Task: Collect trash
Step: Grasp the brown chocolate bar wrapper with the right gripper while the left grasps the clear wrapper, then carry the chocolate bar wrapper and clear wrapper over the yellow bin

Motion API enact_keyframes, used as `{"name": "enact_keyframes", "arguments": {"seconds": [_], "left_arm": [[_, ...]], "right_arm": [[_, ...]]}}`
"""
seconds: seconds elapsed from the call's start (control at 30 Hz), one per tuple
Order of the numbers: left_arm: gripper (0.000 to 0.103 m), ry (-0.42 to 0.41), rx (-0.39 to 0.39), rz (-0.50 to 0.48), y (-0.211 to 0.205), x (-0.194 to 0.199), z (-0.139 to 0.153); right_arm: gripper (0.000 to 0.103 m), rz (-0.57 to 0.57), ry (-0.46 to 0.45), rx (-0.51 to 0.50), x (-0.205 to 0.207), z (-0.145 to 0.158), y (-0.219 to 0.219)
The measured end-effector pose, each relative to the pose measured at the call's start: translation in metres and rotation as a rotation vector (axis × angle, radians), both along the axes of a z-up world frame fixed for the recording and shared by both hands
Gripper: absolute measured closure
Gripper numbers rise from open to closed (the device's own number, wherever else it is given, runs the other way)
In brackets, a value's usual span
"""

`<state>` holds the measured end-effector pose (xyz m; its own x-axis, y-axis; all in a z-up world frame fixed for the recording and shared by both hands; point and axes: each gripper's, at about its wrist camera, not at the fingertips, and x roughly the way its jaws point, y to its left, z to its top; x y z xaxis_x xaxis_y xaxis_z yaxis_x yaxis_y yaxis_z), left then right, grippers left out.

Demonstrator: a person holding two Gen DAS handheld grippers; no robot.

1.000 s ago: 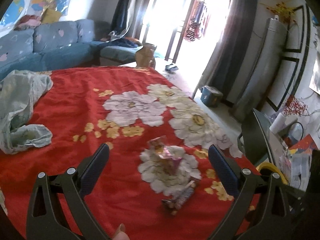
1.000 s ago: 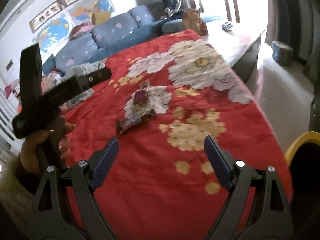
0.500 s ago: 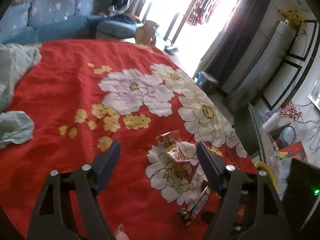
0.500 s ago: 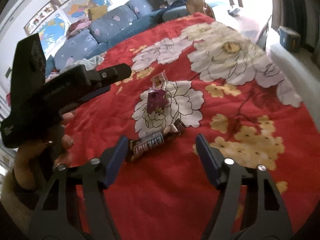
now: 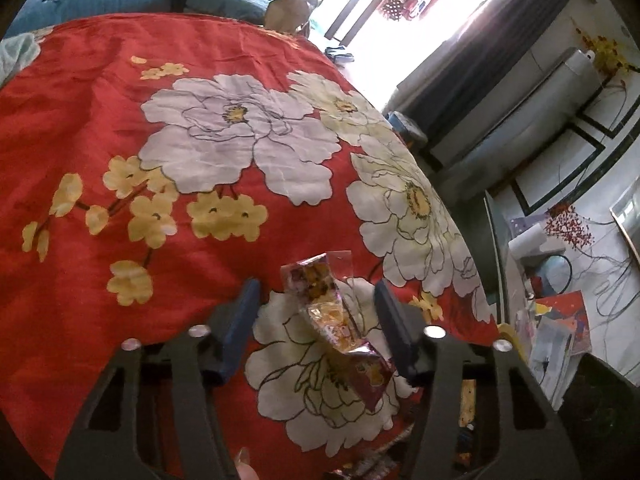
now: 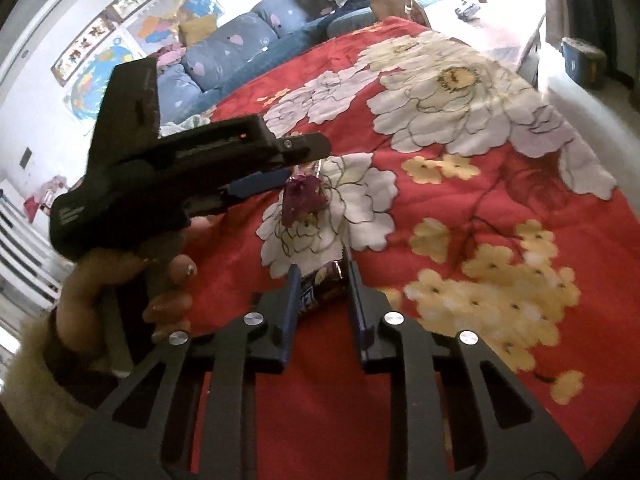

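The left gripper (image 5: 316, 304) sits low in the left wrist view, its fingers (image 5: 244, 312) having just been closing; they stand at a middling gap on either side of a crumpled snack wrapper (image 5: 336, 316) without pressing it. The wrapper lies on a white flower of the red floral cloth (image 5: 80, 128), at lower centre of the frame. In the right wrist view the right gripper (image 6: 322, 284) has also just been closing, and its fingers (image 6: 292, 292) are narrow, pinching the end of a dark candy bar wrapper (image 6: 322, 286) at centre bottom. The left hand (image 6: 120, 292) grips its tool at left, near the purple-tinted wrapper.
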<state>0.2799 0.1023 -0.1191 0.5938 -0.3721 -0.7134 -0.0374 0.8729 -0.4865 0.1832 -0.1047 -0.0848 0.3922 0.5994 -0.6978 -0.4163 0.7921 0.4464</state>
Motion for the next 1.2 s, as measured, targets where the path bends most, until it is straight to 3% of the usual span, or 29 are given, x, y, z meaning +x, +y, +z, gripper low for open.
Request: {"name": "enact_keyframes", "arguments": {"seconds": [0.17, 0.3, 0.7, 1.2], "left_arm": [[0.081, -0.003, 0.059, -0.021, -0.013, -0.004, -0.002], [0.086, -0.018, 0.062, -0.038, -0.020, -0.010, 0.002], [0.088, -0.128, 0.138, -0.131, -0.065, -0.038, 0.035], [0.089, -0.217, 0.142, -0.251, -0.121, -0.072, 0.062]], "right_arm": [[0.090, -0.005, -0.034, 0.000, -0.010, 0.012, -0.021], [0.091, -0.032, -0.060, -0.001, -0.014, 0.021, -0.042], [0.093, -0.136, -0.146, -0.001, -0.008, 0.051, -0.102], [0.093, -0.260, -0.201, -0.031, -0.023, 0.067, -0.170]]}}
